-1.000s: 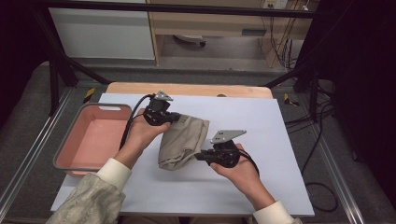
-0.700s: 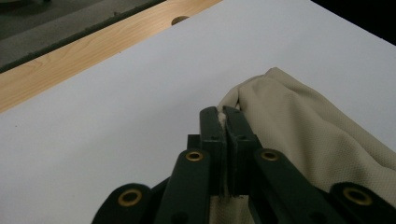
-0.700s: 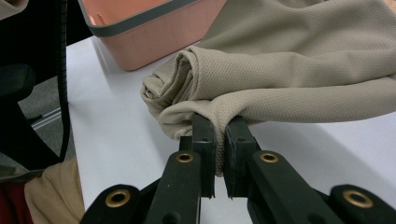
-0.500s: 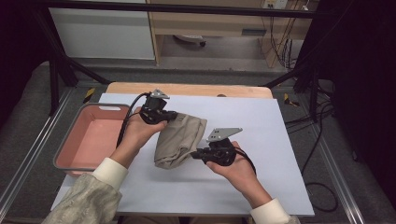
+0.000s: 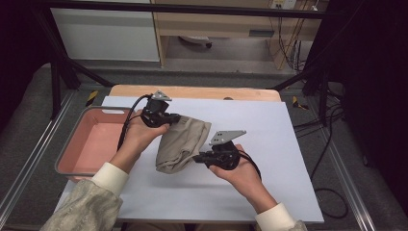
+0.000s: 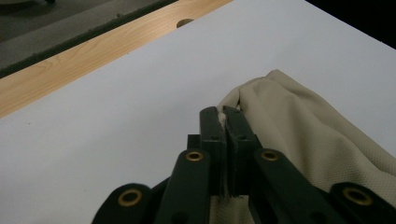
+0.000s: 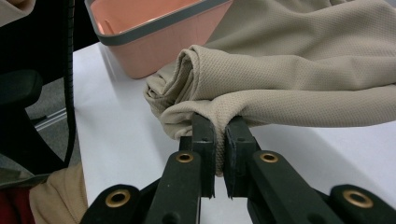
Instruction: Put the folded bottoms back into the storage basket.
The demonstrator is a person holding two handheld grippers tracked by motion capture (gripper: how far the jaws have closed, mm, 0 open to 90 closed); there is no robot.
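Bunched on the white table cover (image 5: 269, 139) beside the pink bin (image 5: 91, 144), the beige cloth (image 5: 183, 142) looks light, limp and unslippery, best taken by its edges, where the left gripper (image 5: 179, 118) and right gripper (image 5: 196, 158) each pinch a fold.

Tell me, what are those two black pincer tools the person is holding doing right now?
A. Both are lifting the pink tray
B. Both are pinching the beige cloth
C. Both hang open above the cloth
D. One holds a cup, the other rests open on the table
B: the left gripper and the right gripper each have their jaws closed on a fold of the beige cloth, while the pink tray sits untouched alongside.
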